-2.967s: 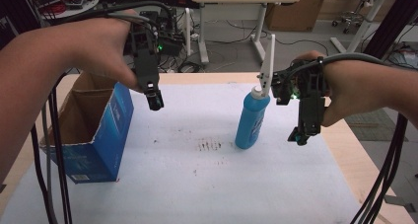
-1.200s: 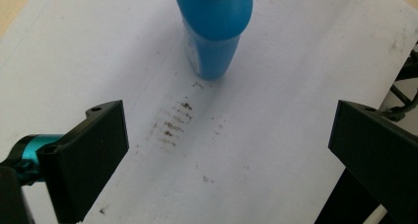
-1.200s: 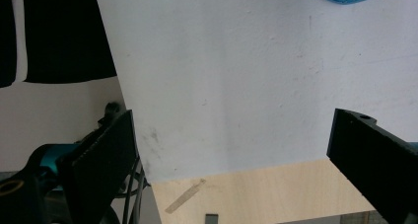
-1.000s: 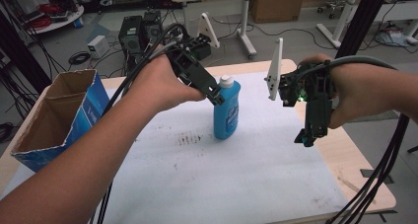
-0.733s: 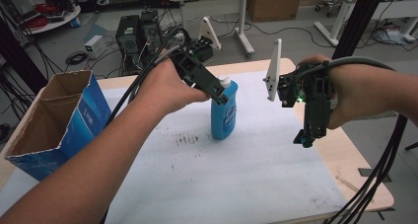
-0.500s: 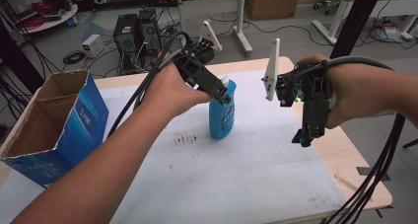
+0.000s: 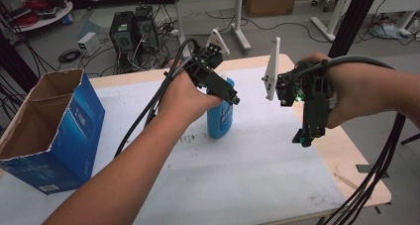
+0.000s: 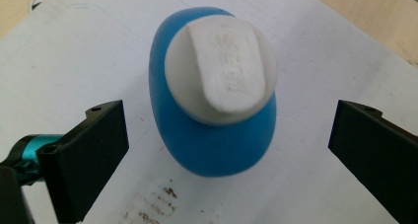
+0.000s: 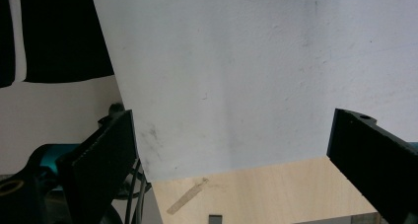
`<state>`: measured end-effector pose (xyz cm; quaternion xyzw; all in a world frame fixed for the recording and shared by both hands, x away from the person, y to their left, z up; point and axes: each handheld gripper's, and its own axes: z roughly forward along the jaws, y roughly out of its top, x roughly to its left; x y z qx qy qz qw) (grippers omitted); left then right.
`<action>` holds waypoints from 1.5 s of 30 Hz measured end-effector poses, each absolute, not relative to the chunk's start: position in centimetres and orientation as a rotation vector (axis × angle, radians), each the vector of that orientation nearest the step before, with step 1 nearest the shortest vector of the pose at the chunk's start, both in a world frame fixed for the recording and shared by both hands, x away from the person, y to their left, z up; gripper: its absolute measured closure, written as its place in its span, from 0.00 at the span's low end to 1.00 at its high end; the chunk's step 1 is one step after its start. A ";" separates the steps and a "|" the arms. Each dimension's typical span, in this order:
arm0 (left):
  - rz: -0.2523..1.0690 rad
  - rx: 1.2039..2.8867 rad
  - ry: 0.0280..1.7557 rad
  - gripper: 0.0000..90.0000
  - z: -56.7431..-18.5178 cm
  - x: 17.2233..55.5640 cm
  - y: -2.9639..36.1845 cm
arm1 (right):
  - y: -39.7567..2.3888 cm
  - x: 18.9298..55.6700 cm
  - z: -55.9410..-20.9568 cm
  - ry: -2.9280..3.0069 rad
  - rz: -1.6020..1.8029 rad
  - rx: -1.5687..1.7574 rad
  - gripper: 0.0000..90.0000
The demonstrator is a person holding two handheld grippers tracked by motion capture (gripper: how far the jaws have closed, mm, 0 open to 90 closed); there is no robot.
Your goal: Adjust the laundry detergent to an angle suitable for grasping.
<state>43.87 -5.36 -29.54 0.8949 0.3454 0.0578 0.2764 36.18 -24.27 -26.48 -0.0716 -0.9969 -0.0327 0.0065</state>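
Blue plastic squeeze bottle with a white flip cap (image 8: pixel 212 110), upright mid-tabletop on the white sheet (image 7: pixel 257 170). Left gripper (image 8: pixel 224 150) poised above it, jaws spread wide to either side of the cap, gripping nothing. Right gripper (image 7: pixel 303 136) held off to the side, jaws likewise wide and empty. Probably light, smooth and slightly yielding (top-heavy if nearly full); best pinched across the narrower body below the cap.

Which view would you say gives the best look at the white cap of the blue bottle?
The left gripper view: the white cap sits large between the open left gripper. In the high view, the hand mostly hides it above the blue bottle.
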 end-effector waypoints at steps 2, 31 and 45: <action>0.164 2.392 0.935 0.02 -29.8 44.0 -5.6 | -24.3 36.2 -26.6 -3.118 -0.109 -0.219 0.04; 0.244 2.384 0.975 0.03 -32.4 45.4 -7.1 | -24.8 36.7 -27.2 -3.105 -0.110 -0.232 0.04; 0.250 2.391 0.975 0.14 -32.4 45.4 -7.1 | -24.6 36.8 -27.3 -3.109 -0.110 -0.228 0.04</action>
